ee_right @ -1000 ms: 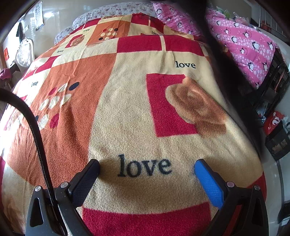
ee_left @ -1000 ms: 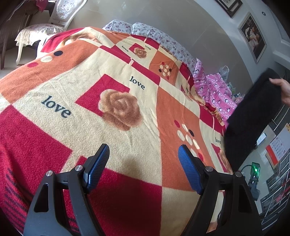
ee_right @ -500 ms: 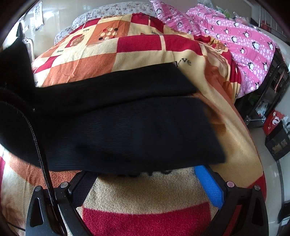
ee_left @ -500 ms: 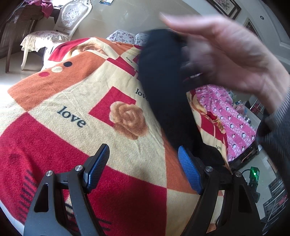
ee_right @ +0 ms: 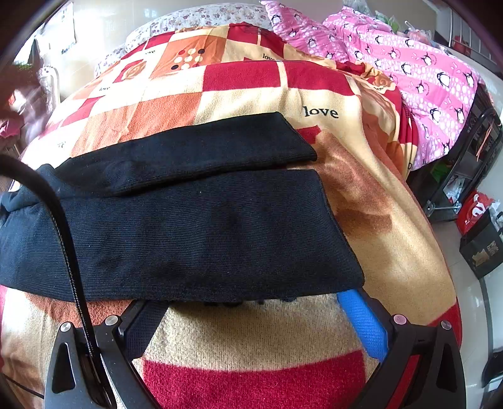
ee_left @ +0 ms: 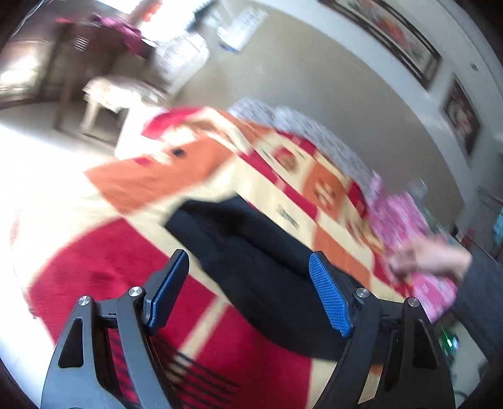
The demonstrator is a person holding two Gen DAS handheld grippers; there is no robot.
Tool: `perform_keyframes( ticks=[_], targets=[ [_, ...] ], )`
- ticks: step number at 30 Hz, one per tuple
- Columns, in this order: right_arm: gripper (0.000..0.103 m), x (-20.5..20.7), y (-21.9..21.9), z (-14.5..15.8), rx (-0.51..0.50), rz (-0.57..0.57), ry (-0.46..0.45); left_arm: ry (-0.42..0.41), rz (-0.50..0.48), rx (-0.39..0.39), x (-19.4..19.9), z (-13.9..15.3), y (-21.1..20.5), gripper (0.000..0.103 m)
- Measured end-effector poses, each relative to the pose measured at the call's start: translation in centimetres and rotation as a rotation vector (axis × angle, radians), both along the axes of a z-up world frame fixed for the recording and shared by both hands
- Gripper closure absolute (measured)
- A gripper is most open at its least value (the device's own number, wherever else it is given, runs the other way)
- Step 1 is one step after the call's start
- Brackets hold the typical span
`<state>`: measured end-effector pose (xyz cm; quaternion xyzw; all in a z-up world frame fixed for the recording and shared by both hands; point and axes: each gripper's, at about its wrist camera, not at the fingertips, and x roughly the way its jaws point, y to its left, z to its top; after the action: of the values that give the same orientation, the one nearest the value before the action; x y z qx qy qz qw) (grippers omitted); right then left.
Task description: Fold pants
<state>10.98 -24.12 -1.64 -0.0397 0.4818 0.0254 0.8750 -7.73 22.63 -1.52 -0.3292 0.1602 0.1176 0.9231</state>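
Black pants (ee_right: 188, 217) lie spread across the patterned "love" blanket (ee_right: 245, 327) on the bed, both legs side by side with their cuffs to the right. My right gripper (ee_right: 251, 302) is open; the near leg's edge covers its fingertips. In the blurred left wrist view the pants (ee_left: 251, 261) lie ahead of my open, empty left gripper (ee_left: 248, 283), which hovers above them. A bare hand (ee_left: 430, 261) reaches in at the right.
A pink penguin quilt (ee_right: 418, 69) is piled at the bed's far right. Floral pillows (ee_right: 201, 15) lie at the head. A white chair (ee_left: 135, 85) stands beyond the bed. Bags and a rack (ee_right: 478, 220) crowd the floor at right. A black cable (ee_right: 63, 226) crosses the right view.
A bare hand dropped the black pants onto the blanket, where they now lie flat. The left gripper has swung up and away, blurring its view. The right gripper stayed still.
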Motion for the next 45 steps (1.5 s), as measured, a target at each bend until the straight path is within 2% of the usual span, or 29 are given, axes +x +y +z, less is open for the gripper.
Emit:
perform_keyframes(
  ticks=[2,7,9,14,17,21,25,27,31,33,38,42,44,45],
  targets=[
    [0.000,0.0,0.0,0.0,0.000,0.000,0.000,-0.003,0.019,0.027,-0.3,0.3,-0.4,0.024],
    [0.000,0.0,0.0,0.0,0.000,0.000,0.000,0.001,-0.113,0.148,1.2,1.0,-2.7,0.024],
    [0.000,0.0,0.0,0.0,0.000,0.000,0.000,0.001,-0.157,0.163,2.1,1.0,-3.3,0.024],
    [0.000,0.0,0.0,0.0,0.000,0.000,0.000,-0.023,-0.246,0.115,3.4,0.5,-3.5,0.024],
    [0.000,0.0,0.0,0.0,0.000,0.000,0.000,-0.048,-0.197,0.091,3.0,0.8,-3.3,0.024],
    [0.000,0.0,0.0,0.0,-0.001,0.000,0.000,-0.035,-0.215,0.065,3.8,0.6,-3.4,0.024],
    [0.000,0.0,-0.1,0.0,-0.001,0.000,-0.001,0.005,-0.300,0.116,4.8,0.7,-5.0,0.024],
    [0.000,0.0,-0.1,0.0,0.003,0.000,-0.001,0.017,-0.382,0.139,5.5,0.7,-5.9,0.024],
    [0.000,0.1,0.0,0.0,-0.002,-0.015,-0.002,0.085,-0.458,0.186,6.6,0.5,-8.0,0.023],
    [0.000,0.0,0.1,0.0,0.000,-0.014,-0.004,0.136,-0.460,0.229,7.0,0.3,-9.0,0.023],
    [0.000,0.1,-0.1,0.0,0.009,-0.009,-0.001,0.186,-0.472,0.351,7.2,0.1,-11.4,0.023],
    [0.000,1.1,-0.6,0.5,0.010,0.121,0.105,0.166,-0.502,0.392,6.8,0.1,-12.2,0.023],
    [0.001,1.2,-2.3,1.0,0.110,0.148,0.133,0.163,-0.504,0.391,6.9,0.0,-12.1,0.023],
    [0.009,1.1,-3.4,1.3,0.180,0.126,0.128,0.163,-0.505,0.386,7.0,0.0,-12.0,0.023]
  ],
)
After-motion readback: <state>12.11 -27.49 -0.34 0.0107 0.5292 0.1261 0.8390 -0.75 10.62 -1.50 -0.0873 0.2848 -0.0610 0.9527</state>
